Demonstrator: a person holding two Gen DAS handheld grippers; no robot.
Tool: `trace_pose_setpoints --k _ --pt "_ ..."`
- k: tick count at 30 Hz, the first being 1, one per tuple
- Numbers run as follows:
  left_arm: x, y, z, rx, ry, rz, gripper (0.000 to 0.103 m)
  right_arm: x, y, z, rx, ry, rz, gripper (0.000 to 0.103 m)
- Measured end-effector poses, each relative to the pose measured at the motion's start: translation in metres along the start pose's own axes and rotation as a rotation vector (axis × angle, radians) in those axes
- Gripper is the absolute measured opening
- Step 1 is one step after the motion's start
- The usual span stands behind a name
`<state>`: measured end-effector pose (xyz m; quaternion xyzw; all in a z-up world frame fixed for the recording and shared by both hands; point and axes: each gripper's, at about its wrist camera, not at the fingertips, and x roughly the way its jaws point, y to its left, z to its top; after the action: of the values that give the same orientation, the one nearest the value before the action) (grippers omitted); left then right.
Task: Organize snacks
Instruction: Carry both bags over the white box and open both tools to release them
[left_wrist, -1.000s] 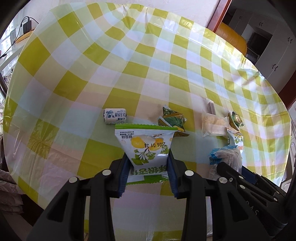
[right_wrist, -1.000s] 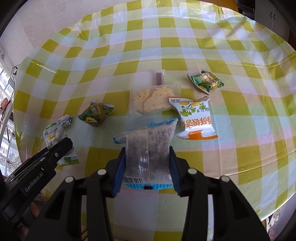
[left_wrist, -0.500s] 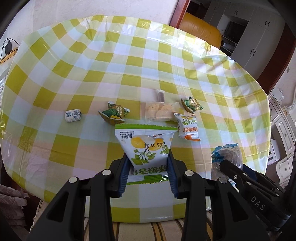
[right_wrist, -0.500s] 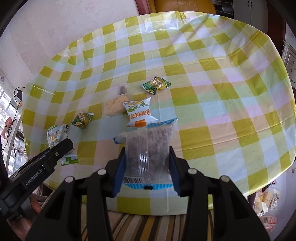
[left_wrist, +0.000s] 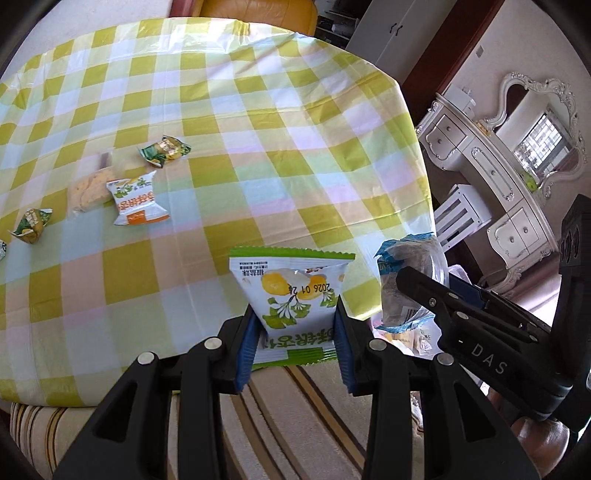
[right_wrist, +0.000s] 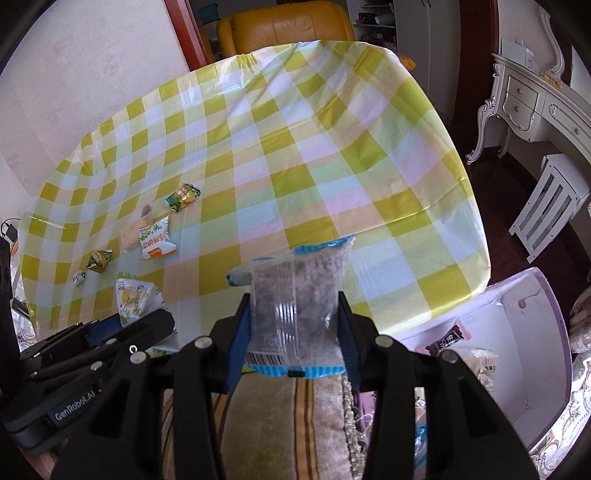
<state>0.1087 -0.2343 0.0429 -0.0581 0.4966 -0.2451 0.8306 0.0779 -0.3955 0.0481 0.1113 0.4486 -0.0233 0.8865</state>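
My left gripper (left_wrist: 295, 328) is shut on a white-and-green lemon snack packet (left_wrist: 291, 295) and holds it in the air off the table's near edge. My right gripper (right_wrist: 295, 325) is shut on a clear blue-trimmed packet of dark snack (right_wrist: 299, 299), also off the table; this packet shows in the left wrist view (left_wrist: 406, 284) too. On the checked tablecloth (right_wrist: 295, 147) lie an orange-and-white packet (right_wrist: 155, 240), a clear cracker bag (right_wrist: 129, 236), two green candy packets (right_wrist: 183, 195) (right_wrist: 99, 260) and a small white packet (right_wrist: 78, 277).
A pale purple box (right_wrist: 517, 332) with several snack packets in it stands low at the right of the table. A striped cushion (right_wrist: 280, 424) lies below the grippers. A white dresser (left_wrist: 498, 166), a white stool (right_wrist: 550, 206) and a yellow chair (right_wrist: 288, 29) stand around.
Both grippers have pulled back from the table and swung right with their packets. The snacks on the table now lie far left, and the purple box has come into view.
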Motion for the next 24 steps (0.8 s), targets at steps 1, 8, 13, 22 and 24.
trace_pose_setpoints --k 1,8,13,22,24 --pt "0.006 -0.012 -0.002 0.022 0.017 -0.017 0.036 -0.003 -0.012 -0.002 0.012 -0.002 -0.02 0.044" --pt "0.047 -0.087 -0.014 0.148 0.153 -0.129 0.036 -0.008 -0.094 -0.027 0.101 0.017 -0.156 0.044" --pt "0.076 -0.13 -0.026 0.233 0.239 -0.159 0.036 -0.003 -0.14 -0.049 0.157 0.059 -0.22 0.044" --pt "0.112 -0.161 -0.036 0.29 0.364 -0.171 0.037 0.003 -0.185 -0.08 0.229 0.115 -0.276 0.044" --pt "0.117 -0.164 -0.039 0.299 0.388 -0.176 0.038 0.004 -0.189 -0.083 0.236 0.125 -0.283 0.045"
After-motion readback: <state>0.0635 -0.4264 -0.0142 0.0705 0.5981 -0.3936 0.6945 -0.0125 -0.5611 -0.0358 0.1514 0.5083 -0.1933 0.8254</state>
